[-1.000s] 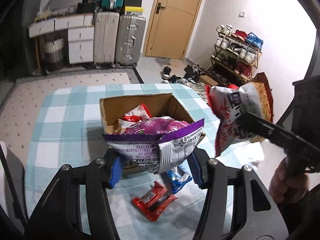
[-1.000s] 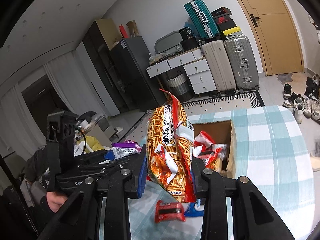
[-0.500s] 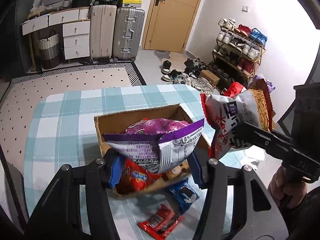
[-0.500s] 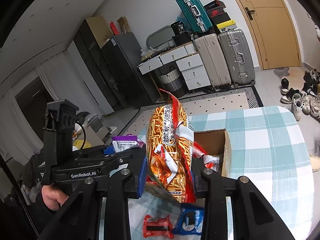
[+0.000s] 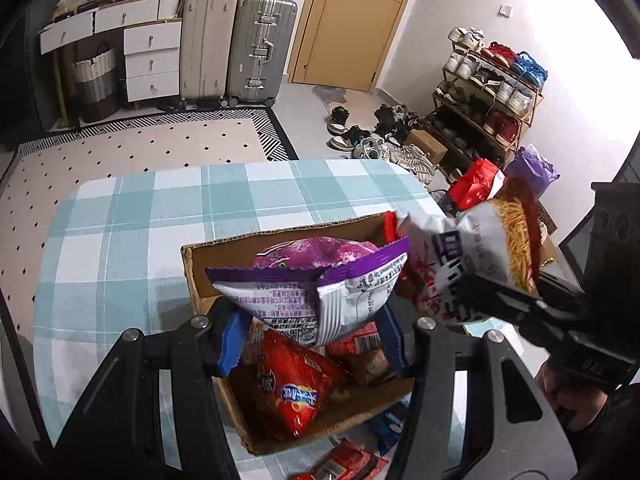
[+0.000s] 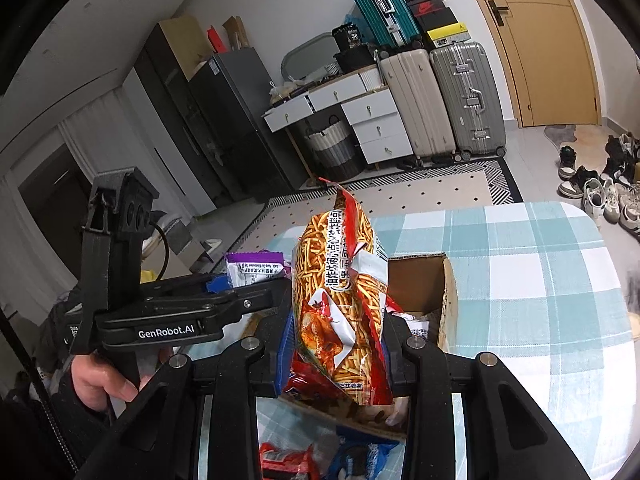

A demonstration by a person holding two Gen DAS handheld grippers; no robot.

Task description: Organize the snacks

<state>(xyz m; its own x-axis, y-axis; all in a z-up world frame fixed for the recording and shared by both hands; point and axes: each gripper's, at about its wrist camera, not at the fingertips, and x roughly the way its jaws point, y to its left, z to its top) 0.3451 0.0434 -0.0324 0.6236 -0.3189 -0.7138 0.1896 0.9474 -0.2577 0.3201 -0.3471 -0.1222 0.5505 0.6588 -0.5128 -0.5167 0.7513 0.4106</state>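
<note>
Ahead of me the worktop (image 5: 120, 232) wears a blue-and-white checked cloth. Beyond it lies a pale rug (image 5: 132, 148) dotted with small black diamonds and edged in a black-and-white pattern. Against the far white wall stand a white chest of drawers (image 5: 152, 60), a woven basket (image 5: 94, 76), and two upright suitcases, beige (image 5: 206, 44) and silver (image 5: 262, 48), with a teal case (image 6: 378, 4) and boxes stacked above. A tan wooden door (image 5: 352, 20) is shut. To my right a shoe rack (image 5: 490, 92) is full, loose shoes (image 5: 372, 136) strewn on the tiled floor. A dark fridge (image 6: 228, 120) stands on my left.
</note>
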